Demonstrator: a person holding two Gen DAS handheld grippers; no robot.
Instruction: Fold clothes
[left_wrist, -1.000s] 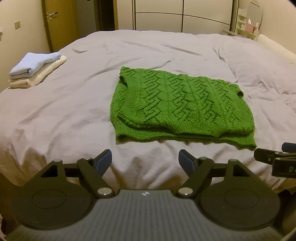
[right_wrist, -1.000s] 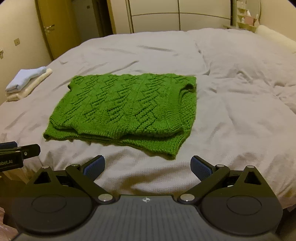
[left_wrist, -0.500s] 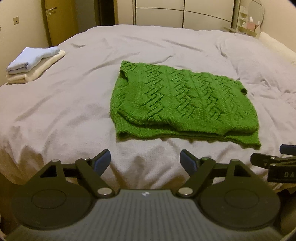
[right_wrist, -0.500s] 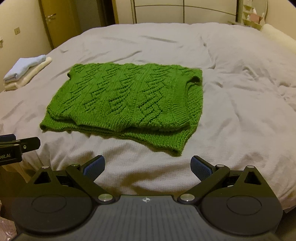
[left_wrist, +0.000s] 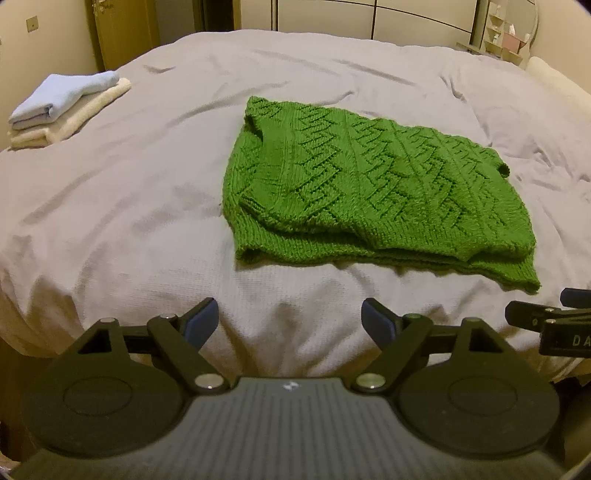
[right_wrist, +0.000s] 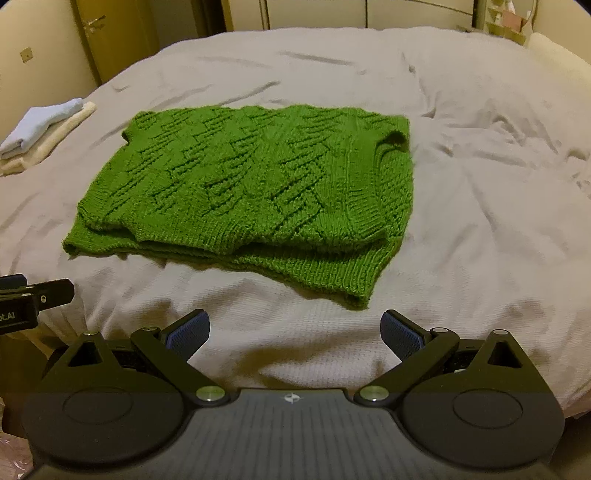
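Note:
A green knitted sweater (left_wrist: 369, 192) (right_wrist: 251, 184) lies folded in half on the grey bed (left_wrist: 110, 206), its doubled hem edge nearest me. My left gripper (left_wrist: 289, 314) hovers over the bed's near edge, short of the sweater's near left corner; its jaws are opening and hold nothing. My right gripper (right_wrist: 295, 325) stands open and bare just short of the sweater's near right corner. Each gripper's tip shows at the edge of the other's view.
A folded stack, light blue cloth on cream cloth (left_wrist: 62, 103) (right_wrist: 40, 129), sits at the bed's far left. A pillow (left_wrist: 554, 81) lies at the far right. A door and wardrobe stand beyond the bed. Rumpled grey cover surrounds the sweater.
Both grippers have come forward and down toward the sweater's near edge, which now looks larger and closer. The sweater itself has not moved.

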